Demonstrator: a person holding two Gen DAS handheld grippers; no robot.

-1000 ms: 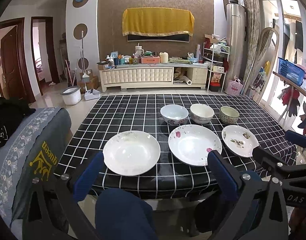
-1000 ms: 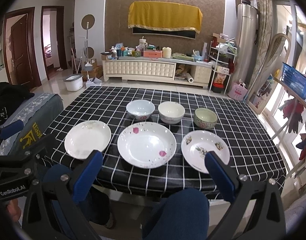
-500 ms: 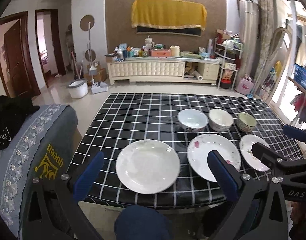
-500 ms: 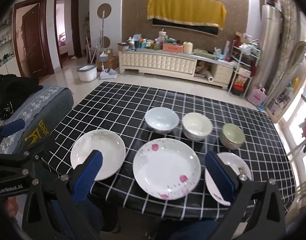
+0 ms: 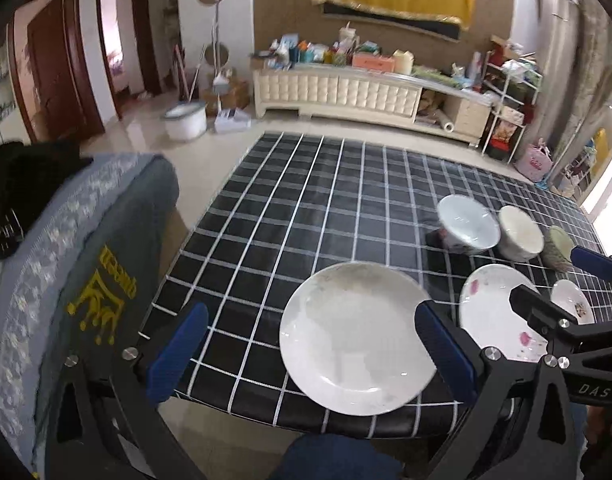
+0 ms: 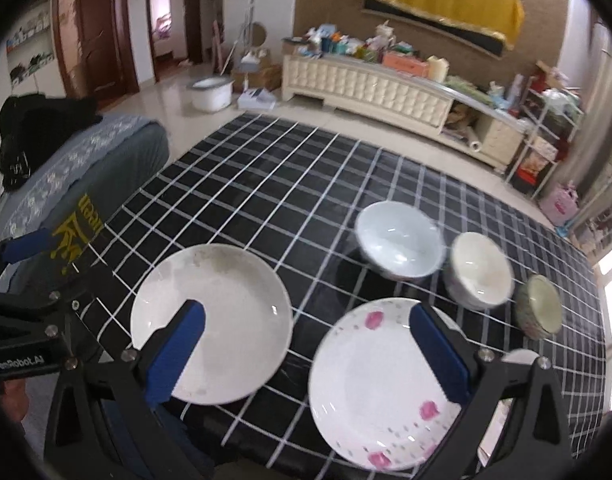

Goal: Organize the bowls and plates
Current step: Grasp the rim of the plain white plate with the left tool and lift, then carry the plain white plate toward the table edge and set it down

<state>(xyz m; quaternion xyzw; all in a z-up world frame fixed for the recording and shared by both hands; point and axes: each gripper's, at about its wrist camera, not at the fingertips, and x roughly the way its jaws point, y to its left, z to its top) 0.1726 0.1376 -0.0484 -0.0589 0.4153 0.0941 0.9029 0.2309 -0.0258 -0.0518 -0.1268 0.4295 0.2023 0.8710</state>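
hovering over the near table edge (image 5: 266, 216), the left gripper (image 5: 310, 354) has its jaws spread wide, the plain plate (image 5: 356, 338) lying just ahead toward its right finger. the right gripper (image 6: 308, 354), jaws also apart, sits above the gap between that plate (image 6: 212, 324) and the pink-flowered plate (image 6: 380, 384). three bowls (image 6: 400, 240) stand behind.

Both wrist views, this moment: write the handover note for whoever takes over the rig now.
Left claw: open, empty, short of the plain white plate.
Right claw: open, empty, above the near table edge between that plate and the pink-flowered plate.
A smaller patterned plate lies at the right end; three bowls stand in a row behind: pale blue, cream, green.
Done: nothing stacked.
Left: stack plates, nest bowls.
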